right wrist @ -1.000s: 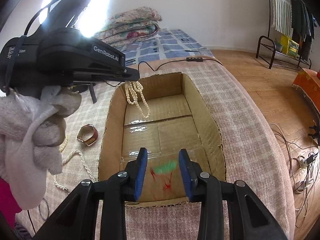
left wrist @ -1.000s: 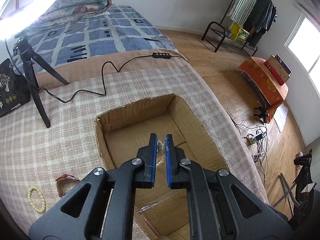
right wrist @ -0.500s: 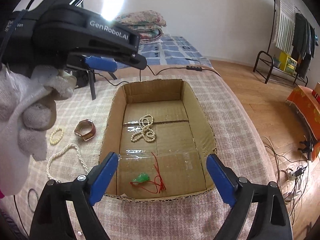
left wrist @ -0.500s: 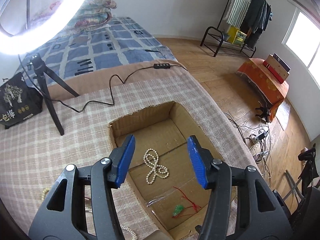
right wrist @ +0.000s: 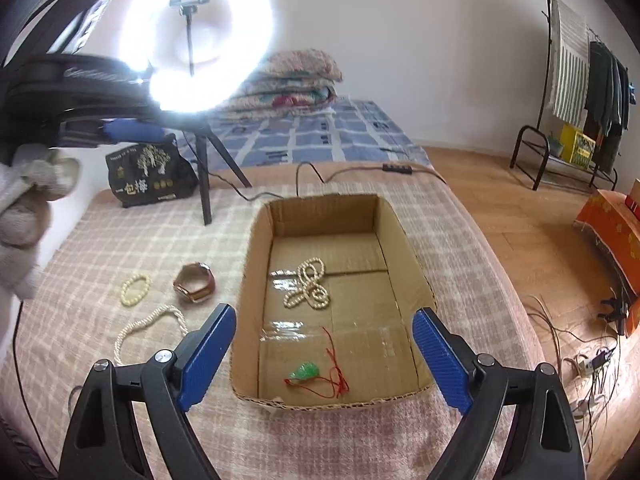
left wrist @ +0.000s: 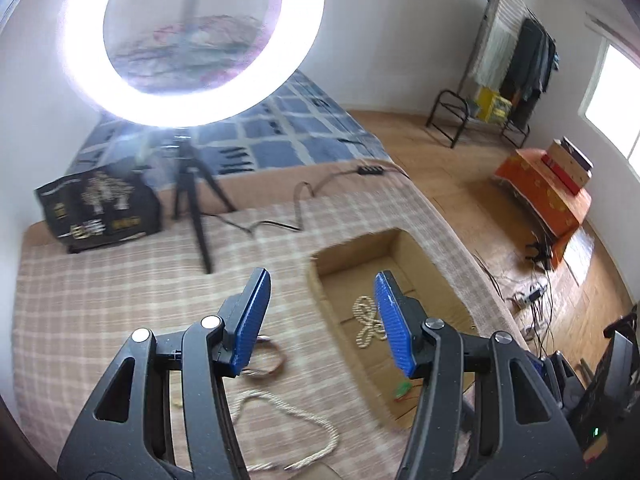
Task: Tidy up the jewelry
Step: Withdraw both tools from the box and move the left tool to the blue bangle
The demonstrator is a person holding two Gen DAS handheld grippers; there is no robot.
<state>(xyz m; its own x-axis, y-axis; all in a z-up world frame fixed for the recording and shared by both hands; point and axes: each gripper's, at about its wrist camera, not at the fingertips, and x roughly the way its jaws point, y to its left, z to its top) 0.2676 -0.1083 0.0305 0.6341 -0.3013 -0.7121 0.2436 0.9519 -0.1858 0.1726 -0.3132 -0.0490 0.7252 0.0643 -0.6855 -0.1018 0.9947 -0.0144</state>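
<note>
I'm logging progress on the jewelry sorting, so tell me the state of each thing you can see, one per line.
left gripper: open, holding nothing
right gripper: open, holding nothing
cardboard box: open-topped, two pieces inside
pearl necklace: coiled in box
green pendant: in box, red cord loose
watch: on blanket, outside box
bead bracelet: on blanket, outside box
long pearl strand: on blanket, outside box
ring light: lit

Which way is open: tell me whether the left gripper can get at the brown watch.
Probably yes: the left gripper is open, the brown watch lies uncovered on the blanket beside the cardboard box.
</note>
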